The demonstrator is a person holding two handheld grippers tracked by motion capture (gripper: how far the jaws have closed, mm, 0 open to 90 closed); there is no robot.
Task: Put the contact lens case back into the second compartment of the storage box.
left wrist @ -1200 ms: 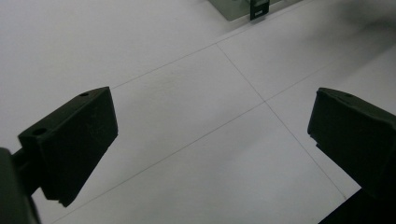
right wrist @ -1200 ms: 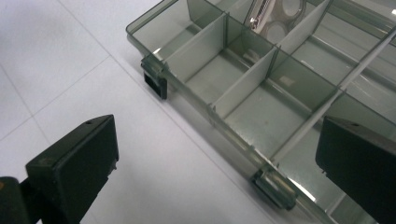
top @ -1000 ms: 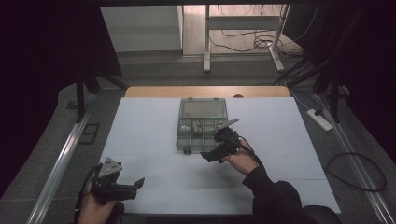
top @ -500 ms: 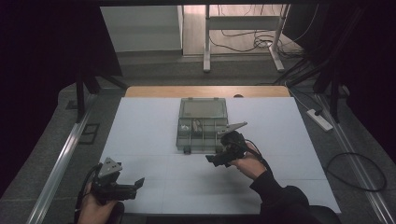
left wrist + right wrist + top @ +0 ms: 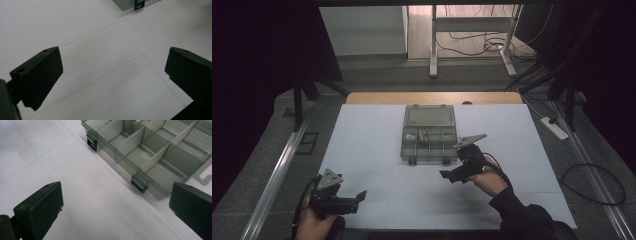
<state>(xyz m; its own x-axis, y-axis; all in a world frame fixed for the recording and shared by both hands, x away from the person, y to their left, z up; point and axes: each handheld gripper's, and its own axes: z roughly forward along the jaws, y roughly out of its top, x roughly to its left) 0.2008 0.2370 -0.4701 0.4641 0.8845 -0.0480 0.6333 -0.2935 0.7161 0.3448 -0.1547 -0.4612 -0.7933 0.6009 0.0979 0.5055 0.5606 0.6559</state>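
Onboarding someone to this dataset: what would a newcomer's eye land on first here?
First the grey see-through compartment box, lying open at the middle of the white table, with small items in one of its rear cells. Next the right gripper, jaws open, just off the box's near right corner, its view looking across the front latches. The left gripper is also open, at the table's near left edge.

White sheet-covered table [image 5: 372, 145], wooden far edge; translucent grey plastic compartment box [image 5: 429, 134], lid open, at centre. White power strip [image 5: 554, 128] on grey floor [image 5: 277, 145]. White metal stand [image 5: 432, 45] beyond.
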